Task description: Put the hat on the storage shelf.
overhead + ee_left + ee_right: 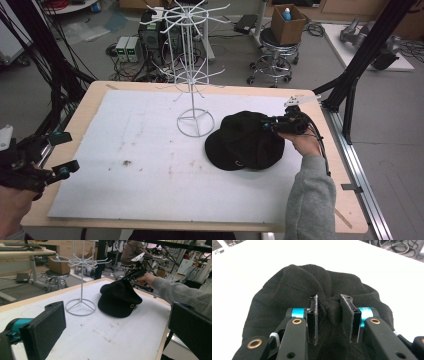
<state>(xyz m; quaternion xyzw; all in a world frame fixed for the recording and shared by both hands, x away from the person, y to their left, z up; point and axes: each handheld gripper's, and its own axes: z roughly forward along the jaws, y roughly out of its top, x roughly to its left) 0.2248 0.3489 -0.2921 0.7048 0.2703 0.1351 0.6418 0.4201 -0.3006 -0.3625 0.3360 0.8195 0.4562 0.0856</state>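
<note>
Right gripper (329, 315), jaws pinching a fold of the soft black fabric cap (245, 141), which lies on the white-covered tabletop (150, 165) beside the white wire display rack (192, 75). Left gripper (47, 160), jaws wide apart, empty. Risk: the thin fold may slip free on lifting.

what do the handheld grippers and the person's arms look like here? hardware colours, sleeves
Both grippers, left gripper and right gripper, are black with teal collars behind flat black jaws; the right gripper view shows brass-coloured pivot rings. The right gripper has a grey plate and black cable. The right sleeve is grey.
</note>
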